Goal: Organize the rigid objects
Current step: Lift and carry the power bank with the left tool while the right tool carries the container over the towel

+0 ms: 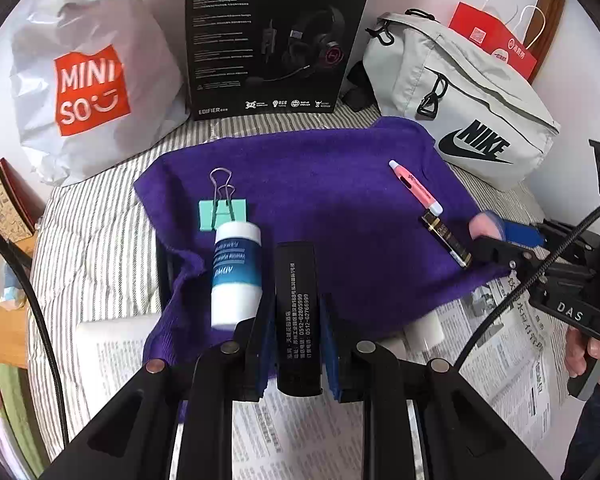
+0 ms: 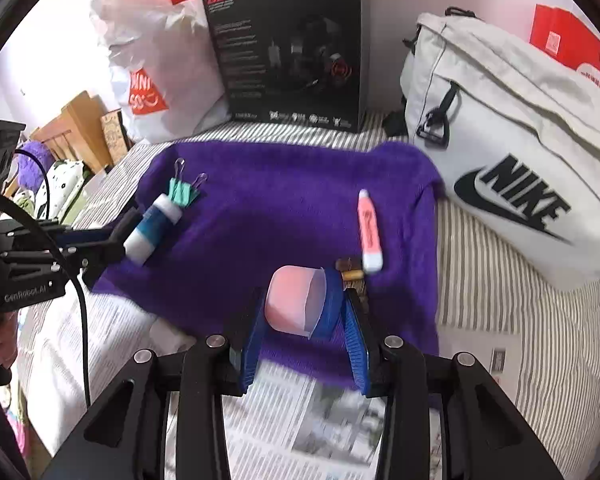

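Observation:
My left gripper (image 1: pixel 296 304) is shut on a black bar with white print (image 1: pixel 298 280), held upright over the near edge of a purple towel (image 1: pixel 320 184). On the towel lie a white and blue bottle (image 1: pixel 236 272), a green binder clip (image 1: pixel 222 214), a pink pen (image 1: pixel 414 188) and a small black and gold tube (image 1: pixel 446 240). My right gripper (image 2: pixel 303 296) is shut on a pink translucent cup (image 2: pixel 288 296), just left of the tube (image 2: pixel 352 270) and the pen (image 2: pixel 370 232). In the right wrist view the left gripper (image 2: pixel 114 240) is beside the bottle (image 2: pixel 152 226).
A striped sheet (image 1: pixel 100 240) and newspaper (image 1: pixel 500 360) lie under the towel. Behind it stand a white Miniso bag (image 1: pixel 88 88), a black headset box (image 1: pixel 276 36), a grey Nike bag (image 1: pixel 460 92) and a red paper bag (image 1: pixel 496 40). A hand (image 1: pixel 596 352) grips the right handle.

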The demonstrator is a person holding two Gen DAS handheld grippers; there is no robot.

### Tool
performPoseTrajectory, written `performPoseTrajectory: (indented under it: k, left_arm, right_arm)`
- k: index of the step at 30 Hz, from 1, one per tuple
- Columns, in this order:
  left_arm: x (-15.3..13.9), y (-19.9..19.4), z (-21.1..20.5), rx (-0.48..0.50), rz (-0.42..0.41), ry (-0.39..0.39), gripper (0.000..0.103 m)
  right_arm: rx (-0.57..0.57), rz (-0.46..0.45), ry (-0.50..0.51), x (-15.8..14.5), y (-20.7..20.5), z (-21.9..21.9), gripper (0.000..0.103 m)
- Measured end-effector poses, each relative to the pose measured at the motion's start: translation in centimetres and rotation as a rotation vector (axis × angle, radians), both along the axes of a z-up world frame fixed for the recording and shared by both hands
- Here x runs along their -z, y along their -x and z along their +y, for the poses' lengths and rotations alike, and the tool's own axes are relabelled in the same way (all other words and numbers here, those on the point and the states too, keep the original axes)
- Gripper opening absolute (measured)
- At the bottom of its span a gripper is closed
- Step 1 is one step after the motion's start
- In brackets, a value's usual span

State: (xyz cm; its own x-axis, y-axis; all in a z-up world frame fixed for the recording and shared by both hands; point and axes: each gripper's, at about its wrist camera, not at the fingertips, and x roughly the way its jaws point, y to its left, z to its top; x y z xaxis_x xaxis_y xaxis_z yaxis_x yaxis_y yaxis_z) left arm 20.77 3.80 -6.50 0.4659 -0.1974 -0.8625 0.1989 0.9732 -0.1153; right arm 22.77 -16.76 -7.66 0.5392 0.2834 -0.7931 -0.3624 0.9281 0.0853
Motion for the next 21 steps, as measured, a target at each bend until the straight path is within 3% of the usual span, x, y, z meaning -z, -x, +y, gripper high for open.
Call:
performPoseTrajectory:
  k: [21]
  left_arm:
    - [3.3, -7.4, -1.8, -0.012, 0.059, 0.019, 0.021]
  right_arm:
    - [-0.052, 0.027, 0.002, 3.7, -8.3, 1.0, 0.038]
